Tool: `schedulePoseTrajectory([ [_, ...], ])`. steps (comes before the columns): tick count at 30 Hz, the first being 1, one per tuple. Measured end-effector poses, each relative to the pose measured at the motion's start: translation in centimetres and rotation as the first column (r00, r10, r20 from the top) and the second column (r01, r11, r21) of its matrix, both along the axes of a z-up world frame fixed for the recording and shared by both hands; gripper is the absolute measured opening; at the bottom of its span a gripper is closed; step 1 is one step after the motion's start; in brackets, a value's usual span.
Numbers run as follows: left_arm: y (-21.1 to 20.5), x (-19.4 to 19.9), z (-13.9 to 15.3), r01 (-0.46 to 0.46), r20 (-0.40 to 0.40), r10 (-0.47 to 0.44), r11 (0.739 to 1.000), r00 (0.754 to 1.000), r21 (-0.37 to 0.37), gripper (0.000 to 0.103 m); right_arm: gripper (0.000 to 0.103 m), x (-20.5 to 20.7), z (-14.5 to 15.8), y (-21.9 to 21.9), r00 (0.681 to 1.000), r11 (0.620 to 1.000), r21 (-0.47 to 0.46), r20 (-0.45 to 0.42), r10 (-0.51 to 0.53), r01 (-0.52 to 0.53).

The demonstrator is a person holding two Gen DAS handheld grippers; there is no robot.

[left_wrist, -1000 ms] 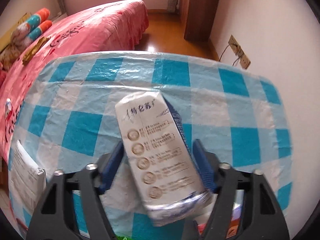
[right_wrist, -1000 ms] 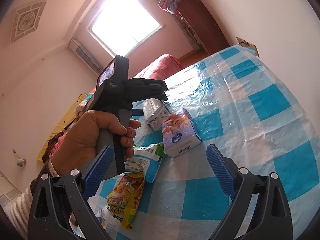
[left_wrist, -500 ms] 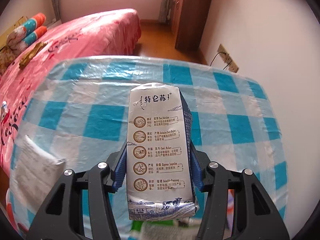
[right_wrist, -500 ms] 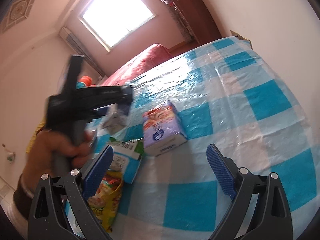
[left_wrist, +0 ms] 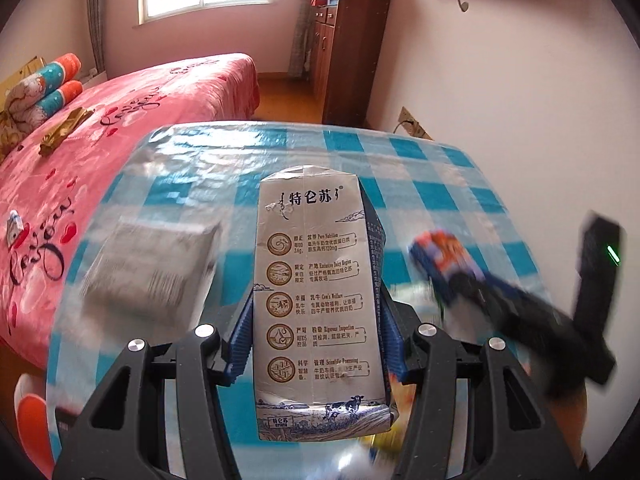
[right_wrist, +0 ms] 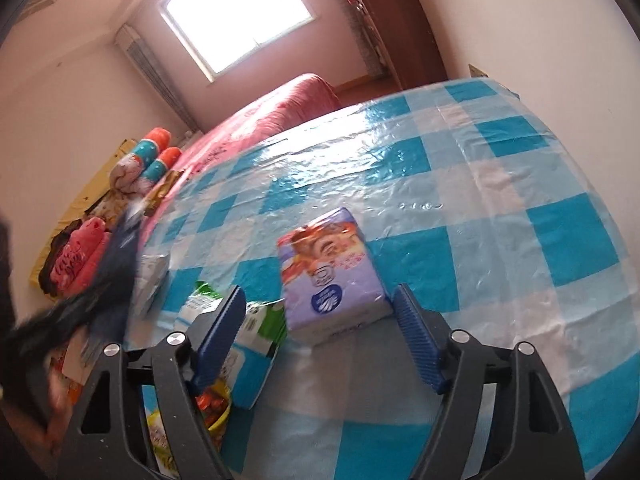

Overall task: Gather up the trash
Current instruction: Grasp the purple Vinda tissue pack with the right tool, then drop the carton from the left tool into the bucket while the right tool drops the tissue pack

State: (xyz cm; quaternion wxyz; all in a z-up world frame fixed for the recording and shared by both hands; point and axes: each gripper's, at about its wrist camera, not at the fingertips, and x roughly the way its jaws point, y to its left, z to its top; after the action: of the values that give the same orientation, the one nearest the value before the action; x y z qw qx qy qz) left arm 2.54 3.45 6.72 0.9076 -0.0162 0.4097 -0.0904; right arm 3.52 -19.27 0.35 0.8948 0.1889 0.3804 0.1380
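My left gripper (left_wrist: 316, 344) is pinching a milk carton (left_wrist: 318, 304) between its blue pads, holding it upright above the checked table (left_wrist: 432, 184), with a grey packet (left_wrist: 152, 268) lying blurred to its left. My right gripper (right_wrist: 320, 340) is spread wide with nothing between its fingers, and a purple box (right_wrist: 330, 270) lies flat on the table just ahead of them, its near end between the tips. Left of that box I make out a green-and-white carton (right_wrist: 248, 332) and what looks like a snack bag (right_wrist: 216, 408), partly hidden.
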Motion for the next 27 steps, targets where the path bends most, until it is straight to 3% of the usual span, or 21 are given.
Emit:
schedulePoseTrajectory([
  [4, 2.2, -3.2, -0.4, 0.003, -0.005, -0.003, 1.000, 1.000, -0.023, 0.055, 0.076, 0.8, 0.2, 1.1, 1.000, 0.999, -0.051, -0.004, 0.007, -0.007],
  [8, 4.2, -5.4, -0.9, 0.002, -0.023, -0.004, 0.998, 1.000, -0.060, 0.055, 0.092, 1.7, 0.4, 3.3, 0.999, 0.983, -0.179, -0.020, 0.040, -0.043],
  [10, 5.2, -6.5, -0.9, 0.001, -0.025, -0.003, 0.997, 1.000, -0.081, 0.055, 0.093, 1.8, 0.3, 4.4, 0.999, 0.968, -0.249, -0.031, 0.040, -0.046],
  [13, 6.6, -7.9, -0.3, -0.006, -0.014, 0.004, 0.994, 1.000, -0.105, 0.055, 0.092, 1.8, 0.2, 4.3, 0.999, 0.966, -0.255, -0.032, 0.036, -0.043],
  [19, 8.0, -10.4, 0.5, 0.010, 0.007, -0.009, 0.994, 1.000, -0.111, 0.055, 0.074, 1.6, 0.2, 4.4, 1.000, 0.959, -0.284, -0.025, 0.015, -0.021],
  [21, 8.5, -11.0, 0.6, 0.010, 0.014, -0.009, 0.994, 1.000, -0.105, 0.055, 0.057, 1.6, 0.2, 4.4, 1.000, 0.953, -0.302, -0.023, 0.002, -0.009],
  [27, 10.8, -12.7, 0.2, -0.014, 0.004, 0.015, 0.992, 1.000, -0.126, 0.055, 0.055, 0.8, 0.1, 4.3, 1.000, 0.950, -0.314, -0.021, -0.012, 0.005],
])
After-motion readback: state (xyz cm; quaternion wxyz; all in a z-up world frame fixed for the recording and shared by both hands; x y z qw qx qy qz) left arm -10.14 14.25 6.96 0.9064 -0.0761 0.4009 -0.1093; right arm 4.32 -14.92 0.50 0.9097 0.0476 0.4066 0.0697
